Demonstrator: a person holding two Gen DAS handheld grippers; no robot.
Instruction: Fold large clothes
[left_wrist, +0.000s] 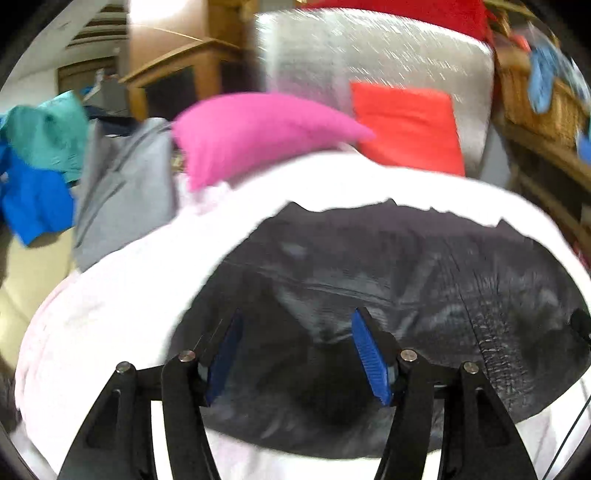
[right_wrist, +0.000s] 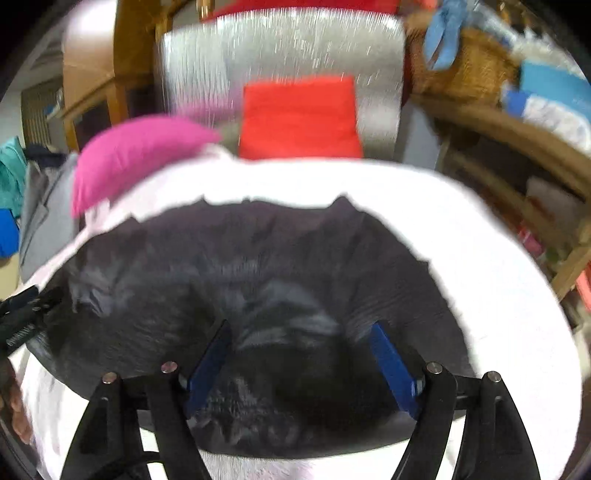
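A black garment (left_wrist: 388, 280) lies spread and wrinkled on a white sheet (left_wrist: 110, 306); the right wrist view shows the same black garment (right_wrist: 221, 266) on that sheet (right_wrist: 498, 295). My left gripper (left_wrist: 298, 317) hovers over the garment's near part with its blue pads (left_wrist: 369, 354) apart; cloth lies below and between them, unpinched. My right gripper (right_wrist: 301, 326) stands wider over the near hem, its pads (right_wrist: 391, 365) clear of the bunched cloth between them. The left gripper (right_wrist: 22, 317) also shows at the left edge of the right wrist view. Both views are blurred.
A pink pillow (left_wrist: 258, 129) and a red cushion (left_wrist: 406, 125) rest at the far end against a silvery back panel (left_wrist: 369, 55). Grey (left_wrist: 122, 192), teal (left_wrist: 48, 133) and blue (left_wrist: 33, 203) clothes hang at the left. A wicker basket (left_wrist: 535, 99) sits on wooden shelving (right_wrist: 517, 158) at the right.
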